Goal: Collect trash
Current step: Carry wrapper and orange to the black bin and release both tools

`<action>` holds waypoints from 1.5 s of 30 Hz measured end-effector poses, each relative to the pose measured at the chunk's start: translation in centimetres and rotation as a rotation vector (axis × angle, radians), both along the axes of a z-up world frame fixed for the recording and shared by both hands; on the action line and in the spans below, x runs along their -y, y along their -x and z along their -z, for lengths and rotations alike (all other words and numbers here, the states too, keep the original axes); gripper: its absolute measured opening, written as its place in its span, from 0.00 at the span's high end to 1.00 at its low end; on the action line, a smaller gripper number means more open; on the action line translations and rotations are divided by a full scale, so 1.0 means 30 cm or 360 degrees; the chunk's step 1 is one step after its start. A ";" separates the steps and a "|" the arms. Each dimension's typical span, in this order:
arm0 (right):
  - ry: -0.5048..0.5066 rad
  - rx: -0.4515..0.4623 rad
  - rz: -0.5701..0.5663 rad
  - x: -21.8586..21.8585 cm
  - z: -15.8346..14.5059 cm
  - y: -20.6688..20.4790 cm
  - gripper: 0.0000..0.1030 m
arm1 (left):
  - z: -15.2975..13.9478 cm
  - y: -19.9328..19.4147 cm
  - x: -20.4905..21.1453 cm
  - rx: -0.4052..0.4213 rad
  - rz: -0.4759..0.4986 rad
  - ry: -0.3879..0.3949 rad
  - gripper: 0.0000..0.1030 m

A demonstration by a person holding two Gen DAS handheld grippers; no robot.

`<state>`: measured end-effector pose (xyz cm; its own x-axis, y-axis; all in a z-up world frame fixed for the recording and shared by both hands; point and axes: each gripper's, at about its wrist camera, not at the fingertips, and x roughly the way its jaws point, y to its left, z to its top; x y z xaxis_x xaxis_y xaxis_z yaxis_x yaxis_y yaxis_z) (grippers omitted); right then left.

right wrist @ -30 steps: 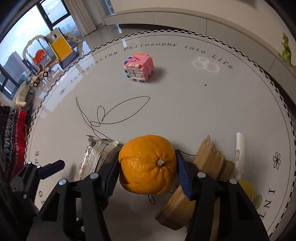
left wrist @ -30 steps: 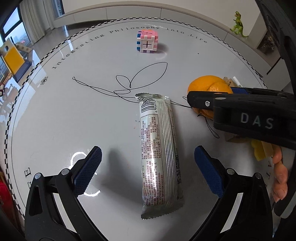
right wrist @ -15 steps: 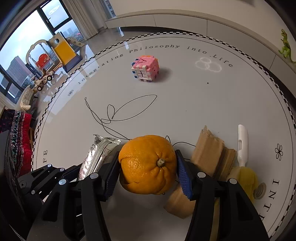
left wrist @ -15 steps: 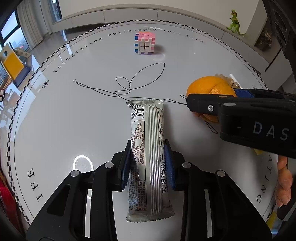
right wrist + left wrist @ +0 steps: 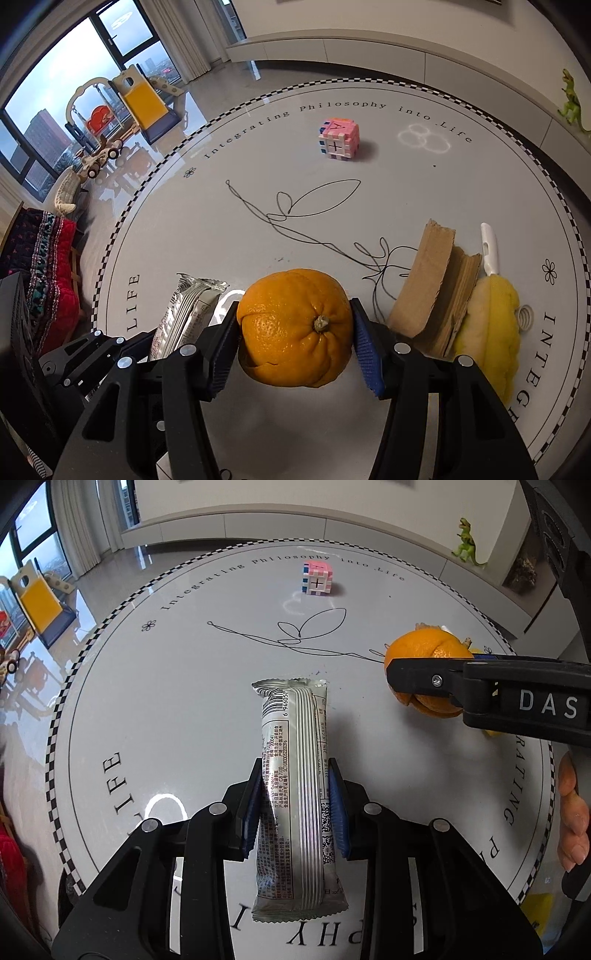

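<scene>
Left gripper (image 5: 295, 808) is now clamping the wrapper (image 5: 295, 797) it was straddling, right gripper (image 5: 293, 347) still squeezing the orange (image 5: 295, 328), so both are getting carried off.

home living room, high-rise flat. kids' slide (image 5: 142, 98) and swing (image 5: 94, 114) on glossy floor by tall windows (image 5: 74, 74) with city towers outside. toy dinosaur (image 5: 466, 539) on low white cabinet (image 5: 369, 51), round printed table (image 5: 221, 206), pink block cube (image 5: 339, 138) on it.
</scene>
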<state>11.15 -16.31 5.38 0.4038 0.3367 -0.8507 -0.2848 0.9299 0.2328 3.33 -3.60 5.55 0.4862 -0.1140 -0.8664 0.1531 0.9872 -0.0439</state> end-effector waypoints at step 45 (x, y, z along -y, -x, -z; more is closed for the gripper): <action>0.0007 -0.0059 -0.1107 -1.105 0.063 0.874 0.43 | 0.099 0.946 -0.980 0.0005 -0.1143 -0.0005 0.69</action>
<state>-15.08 16.83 3.50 0.0659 0.5031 -0.8617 -0.8067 0.5352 0.2507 -25.06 25.79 2.57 0.4428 0.2379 -0.8645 -0.5342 0.8443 -0.0413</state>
